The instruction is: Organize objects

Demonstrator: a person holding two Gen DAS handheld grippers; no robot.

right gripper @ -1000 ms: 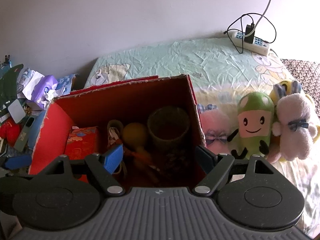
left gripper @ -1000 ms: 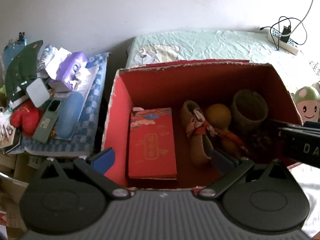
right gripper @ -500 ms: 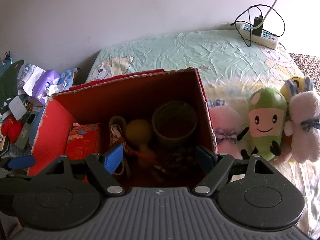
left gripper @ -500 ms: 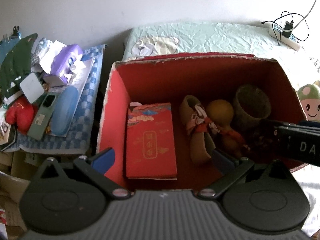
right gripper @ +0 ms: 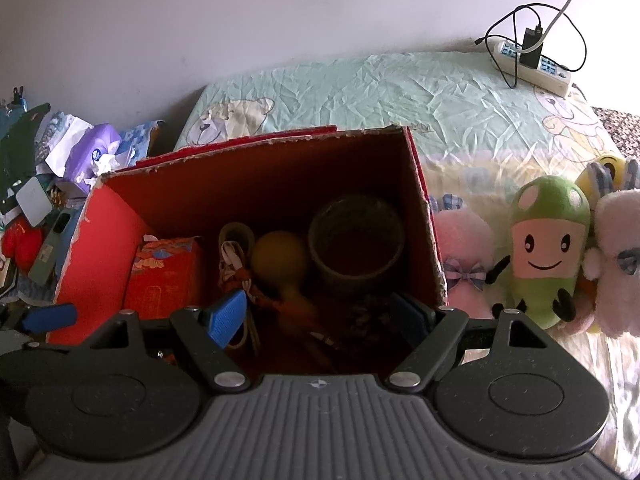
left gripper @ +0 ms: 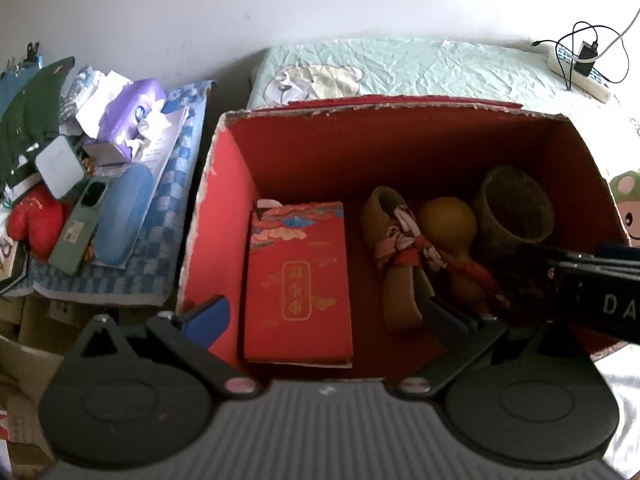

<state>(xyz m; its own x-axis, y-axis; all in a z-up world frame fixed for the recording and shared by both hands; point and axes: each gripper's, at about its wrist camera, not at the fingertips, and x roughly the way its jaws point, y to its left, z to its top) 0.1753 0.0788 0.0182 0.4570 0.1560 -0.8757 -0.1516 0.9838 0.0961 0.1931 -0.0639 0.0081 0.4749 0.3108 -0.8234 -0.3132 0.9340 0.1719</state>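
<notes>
An open red cardboard box (left gripper: 224,216) (right gripper: 100,240) stands on the bed. Inside lie a red gift packet (left gripper: 298,284) (right gripper: 168,276), a small tan shoe (left gripper: 394,248) (right gripper: 234,252), a yellow gourd (left gripper: 450,220) (right gripper: 280,256) and a dark round pot (left gripper: 516,208) (right gripper: 356,240). My left gripper (left gripper: 324,320) hangs open above the box's near left part, nothing between its blue pads. My right gripper (right gripper: 316,316) is open over the box's near right part, also empty; its body (left gripper: 596,284) crosses the right edge of the left wrist view.
A cluttered side stand holds a purple tissue pack (left gripper: 132,116), a blue glasses case (left gripper: 122,216), a green phone (left gripper: 80,228) and a red plush (left gripper: 36,220). Plush toys (right gripper: 548,248) sit right of the box. A power strip (right gripper: 532,64) lies at the bed's far end.
Both views have shifted slightly: the box and the plush toys sit a little further right and lower in frame. Both grippers stay open and empty.
</notes>
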